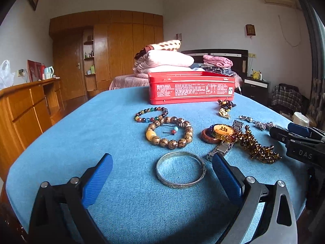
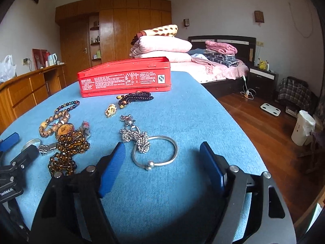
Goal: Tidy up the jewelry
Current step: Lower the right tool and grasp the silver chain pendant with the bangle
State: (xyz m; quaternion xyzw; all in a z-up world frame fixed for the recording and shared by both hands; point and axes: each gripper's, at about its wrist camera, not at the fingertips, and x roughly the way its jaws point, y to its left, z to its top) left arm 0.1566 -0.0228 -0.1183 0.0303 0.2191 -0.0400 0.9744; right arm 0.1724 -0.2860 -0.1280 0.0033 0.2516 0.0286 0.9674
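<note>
Left wrist view: left gripper (image 1: 162,163) low over blue table cover (image 1: 81,134), jaws spread wide, nothing gripped. Engraved silver bangle (image 1: 180,169) flat on cover between the blue pads (image 1: 97,180), touching neither. Just beyond it, brown wooden bead bracelet (image 1: 169,133); multicolour bead bracelet (image 1: 151,114) behind that, nearer the far edge. To the right: round wooden pendant (image 1: 222,131) atop a reddish ring, metal watch band (image 1: 223,147) under it, amber bead heap (image 1: 258,146) beside. Red tin box (image 1: 191,88) at far edge, lid off, open top. Right gripper (image 1: 300,136) seen at right edge of cover, near amber beads.

Right wrist view: right gripper (image 2: 162,158) also low over cover, jaws apart, not clamped on anything. Plain silver bangle w/ ball clasp (image 2: 154,152) between the fingers (image 2: 111,169), no contact seen. Silver ball-chain pile (image 2: 136,136) lying over bangle's far-left rim. Further back: flower-shaped silver charm (image 2: 127,119), gold charm (image 2: 111,109), dark bead strand (image 2: 135,98) just in front of the tin. Amber beads, pendant, wooden bracelet grouped toward left side of cover.
</note>
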